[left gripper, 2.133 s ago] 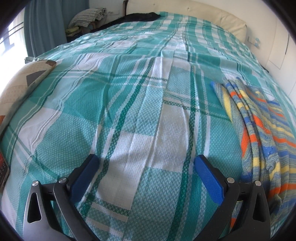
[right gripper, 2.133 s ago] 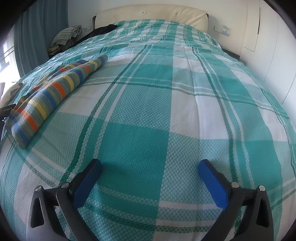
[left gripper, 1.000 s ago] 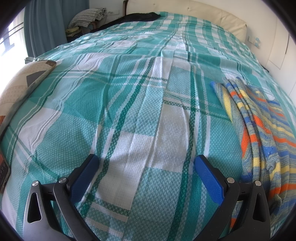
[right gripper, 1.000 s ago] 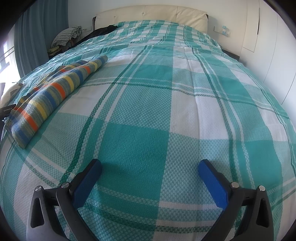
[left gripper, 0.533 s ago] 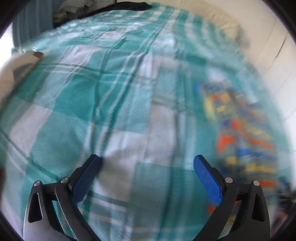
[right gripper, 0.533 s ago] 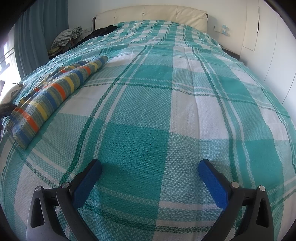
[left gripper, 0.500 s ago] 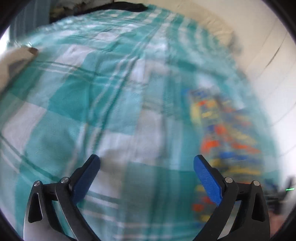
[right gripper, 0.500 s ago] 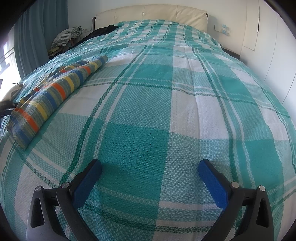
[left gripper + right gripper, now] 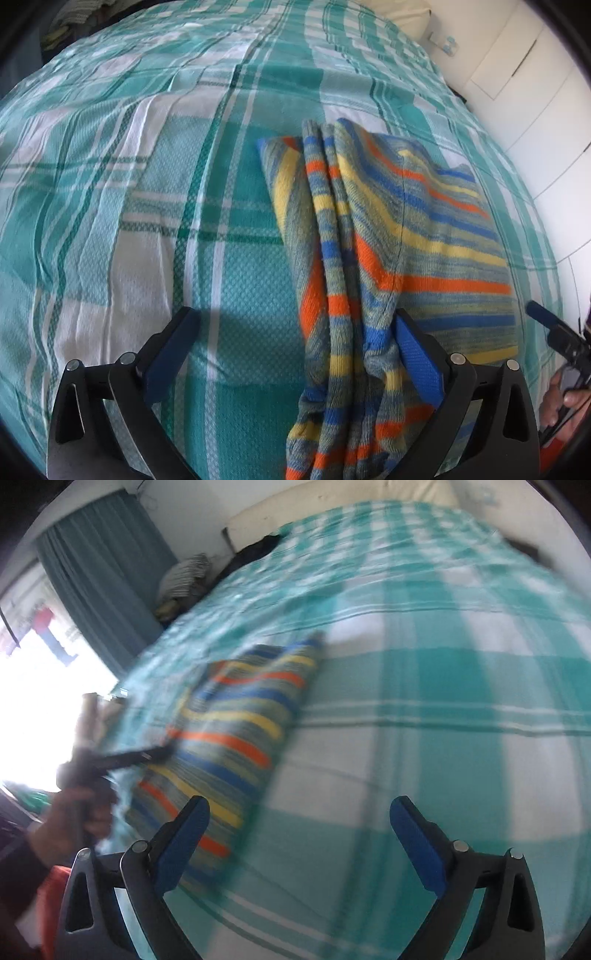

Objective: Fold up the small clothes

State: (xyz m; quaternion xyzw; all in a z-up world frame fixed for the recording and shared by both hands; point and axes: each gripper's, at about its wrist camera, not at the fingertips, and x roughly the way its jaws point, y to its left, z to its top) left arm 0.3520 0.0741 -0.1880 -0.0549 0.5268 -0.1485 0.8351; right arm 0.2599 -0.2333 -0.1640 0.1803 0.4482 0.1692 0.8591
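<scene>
A knitted garment (image 9: 388, 236) striped in blue, yellow, orange and grey lies folded on the teal checked bedspread (image 9: 129, 184). In the left wrist view my left gripper (image 9: 295, 317) stands open over the garment's near end, with the bunched left edge between its fingers and next to the right pad. The right wrist view is blurred; there the garment (image 9: 236, 716) lies left of centre. My right gripper (image 9: 300, 805) is wide with its jaws closing. Bedspread and only the garment's near edge lie between them, and the pads touch nothing.
A cream headboard (image 9: 332, 502) closes the far end of the bed. A teal curtain (image 9: 103, 572) and a bright window stand at the left. Piled clothes (image 9: 184, 576) lie at the bed's far left corner. White cupboard doors (image 9: 535, 92) line the right side.
Both grippers have swung toward the striped garment. It has come from the right edge to between the left gripper's fingers. In the right wrist view it is nearer and larger.
</scene>
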